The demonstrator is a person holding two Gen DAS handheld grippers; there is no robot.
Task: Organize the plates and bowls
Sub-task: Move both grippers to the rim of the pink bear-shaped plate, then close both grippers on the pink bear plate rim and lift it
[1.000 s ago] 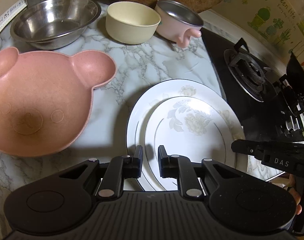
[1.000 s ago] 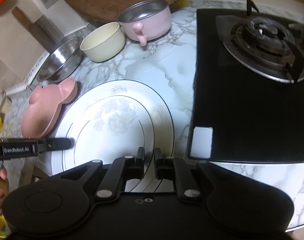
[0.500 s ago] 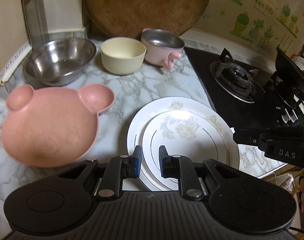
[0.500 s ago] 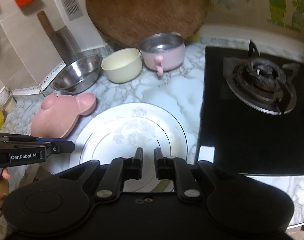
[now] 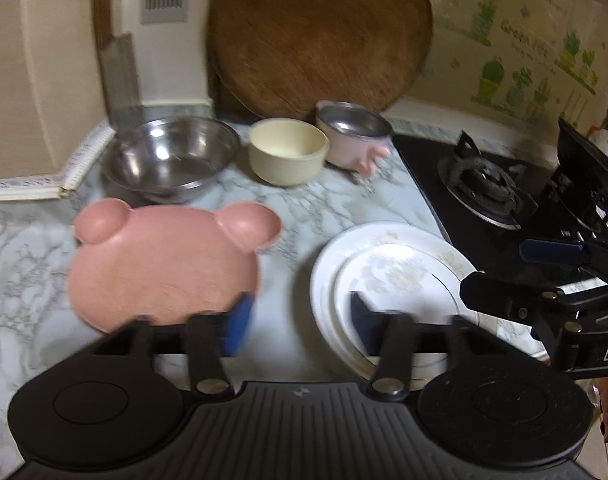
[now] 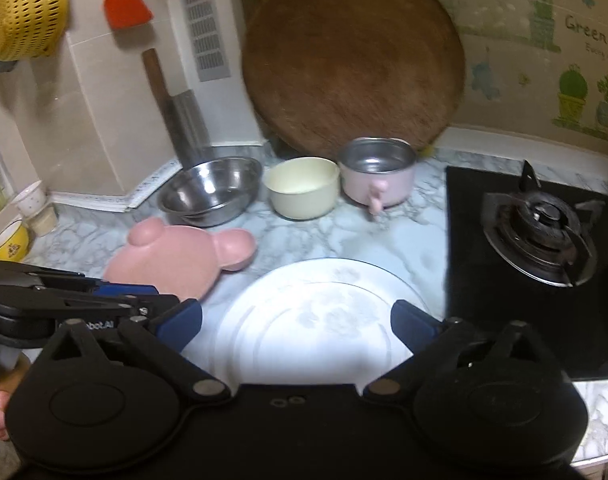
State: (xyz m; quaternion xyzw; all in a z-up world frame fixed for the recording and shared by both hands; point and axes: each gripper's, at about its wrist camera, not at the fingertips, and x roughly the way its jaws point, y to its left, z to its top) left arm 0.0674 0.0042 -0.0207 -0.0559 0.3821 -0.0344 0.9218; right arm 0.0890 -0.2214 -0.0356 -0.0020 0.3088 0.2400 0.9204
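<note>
Marble kitchen counter (image 6: 384, 240), hob at its right edge. Back edge, left to right: steel bowl (image 6: 212, 190), cream bowl (image 6: 302, 190), pink handled bowl (image 6: 378, 176), all loose, unstacked. Nearer: pink bear plate (image 5: 164, 264) alone, then small white plate (image 5: 400, 284) already on large white plate (image 5: 324, 280) by the front edge. Left gripper (image 5: 300, 320) and right gripper (image 6: 300, 324) jaws opening, nothing between. Plates done; bowls left, I'd judge.

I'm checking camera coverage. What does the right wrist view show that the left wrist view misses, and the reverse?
Only the right wrist view: a yellow colander, an orange spatula hanging on the wall, and a yellow cup at the counter's left end.

Only the left wrist view: the white plates visibly stacked, smaller on larger.

Both: pink bear plate, steel bowl, cream bowl, pink pot, stove burner, round wooden board.
</note>
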